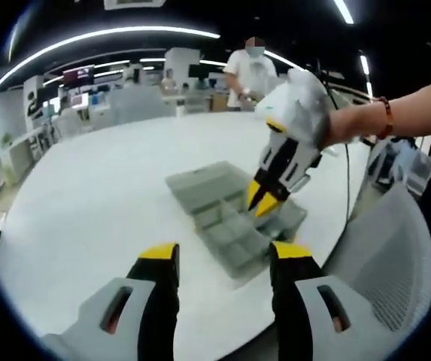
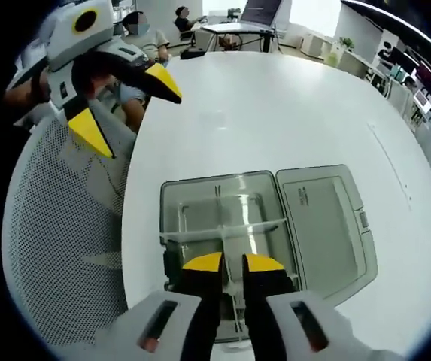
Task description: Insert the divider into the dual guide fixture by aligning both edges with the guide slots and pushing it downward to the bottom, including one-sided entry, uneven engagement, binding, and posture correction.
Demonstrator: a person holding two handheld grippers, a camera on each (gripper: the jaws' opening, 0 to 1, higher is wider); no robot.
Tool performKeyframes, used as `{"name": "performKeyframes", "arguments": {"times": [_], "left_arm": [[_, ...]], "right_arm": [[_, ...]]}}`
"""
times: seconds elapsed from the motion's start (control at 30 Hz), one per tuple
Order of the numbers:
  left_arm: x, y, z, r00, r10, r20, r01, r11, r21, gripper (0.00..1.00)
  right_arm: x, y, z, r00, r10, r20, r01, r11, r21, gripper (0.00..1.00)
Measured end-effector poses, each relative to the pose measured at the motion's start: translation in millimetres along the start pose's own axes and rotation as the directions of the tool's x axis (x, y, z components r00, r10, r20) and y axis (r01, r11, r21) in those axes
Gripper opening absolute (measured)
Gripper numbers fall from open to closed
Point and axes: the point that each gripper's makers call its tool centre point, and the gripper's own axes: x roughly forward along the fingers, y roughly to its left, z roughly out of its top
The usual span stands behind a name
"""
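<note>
Right tongs (image 2: 234, 263), at 6 o'clock of the right gripper view: black with yellow tips, almost together, with only a narrow gap. Hang over the near edge of the organiser box (image 2: 223, 218). Seems to be a thin clear strip in the gap, but cannot tell whether clamped on it. In the left gripper view, come in from 2 o'clock as right tongs (image 1: 264, 197), tips pointing down into the organiser box (image 1: 230, 226), carried by a hand (image 1: 305, 105) in a white glove, with a red bracelet (image 1: 386, 116) on the wrist.

Left tongs (image 1: 224, 254), at 6 o'clock of their own view: wide apart, holding nothing, touching nothing, well back from the box. Seen also at 10 o'clock of the right gripper view as left tongs (image 2: 128, 107), spread open in the air above a chair.

In the box, a clear divider (image 2: 230, 228) standing across the tray, from side wall to side wall. Grey translucent plastic, rectangular, split into small compartments; lid (image 2: 328, 226) open flat, toward 3 o'clock.

Under it, a smooth white round table (image 2: 275, 98). Beside the table edge, a grey mesh chair (image 2: 57, 226), at 8 o'clock. Beyond, at 12 o'clock of the left gripper view, a standing person (image 1: 253, 71), desks, and long ceiling lights (image 1: 102, 34).
</note>
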Motion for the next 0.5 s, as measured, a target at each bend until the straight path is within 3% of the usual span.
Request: {"name": "performKeyframes", "arguments": {"times": [0.3, 0.5], "left_arm": [[-3.8, 25.7, -5.5, 0.997, 0.070, -0.037, -0.071, 0.997, -0.030, 0.47], [-8.1, 40.4, -10.3, 0.994, 0.094, -0.063, -0.097, 0.995, -0.035, 0.47]], "right_arm": [[-7.8, 0.5, 7.0, 0.996, -0.050, 0.077, 0.046, 0.997, 0.053, 0.14], [-19.1, 1.5, 8.6, 0.989, -0.090, 0.116, 0.077, 0.991, 0.110, 0.13]]}}
